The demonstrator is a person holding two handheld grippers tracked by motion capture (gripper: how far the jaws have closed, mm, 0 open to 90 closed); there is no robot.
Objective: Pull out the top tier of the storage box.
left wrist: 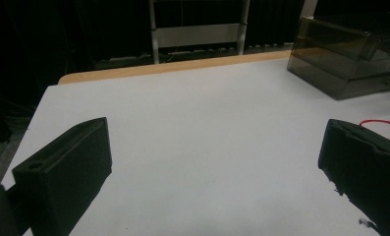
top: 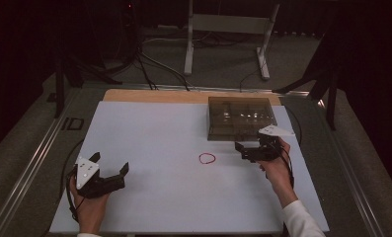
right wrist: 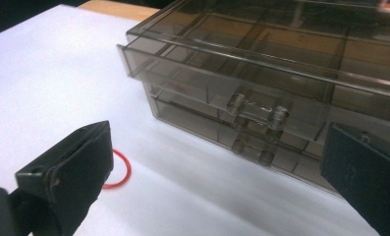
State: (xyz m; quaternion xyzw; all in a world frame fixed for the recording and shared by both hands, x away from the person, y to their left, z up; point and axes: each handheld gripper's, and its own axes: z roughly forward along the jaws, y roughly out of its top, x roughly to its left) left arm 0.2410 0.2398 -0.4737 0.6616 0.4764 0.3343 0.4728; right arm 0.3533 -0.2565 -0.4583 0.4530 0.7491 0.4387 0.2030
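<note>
A smoky see-through drawer box [top: 240,117] stands at the back right of the white table top [top: 154,143]. In the right gripper view its upper drawer [right wrist: 207,83] sticks out slightly past the lower one, and a clear handle [right wrist: 255,110] sits on its front. A red rubber band [top: 207,158] lies flat on the table in front of the box. My right gripper [top: 256,146] is open just before the box front, nothing between its jaws, the band [right wrist: 126,169] beside its left jaw. My left gripper [top: 109,164] is open at the front left over bare table.
A strip of wooden table edge [top: 149,95] shows behind the white sheet. Beyond the table, a white desk frame [top: 223,29] and cables [top: 149,69] are on the floor. From the left gripper, the box [left wrist: 345,59] and band [left wrist: 381,123] lie far right.
</note>
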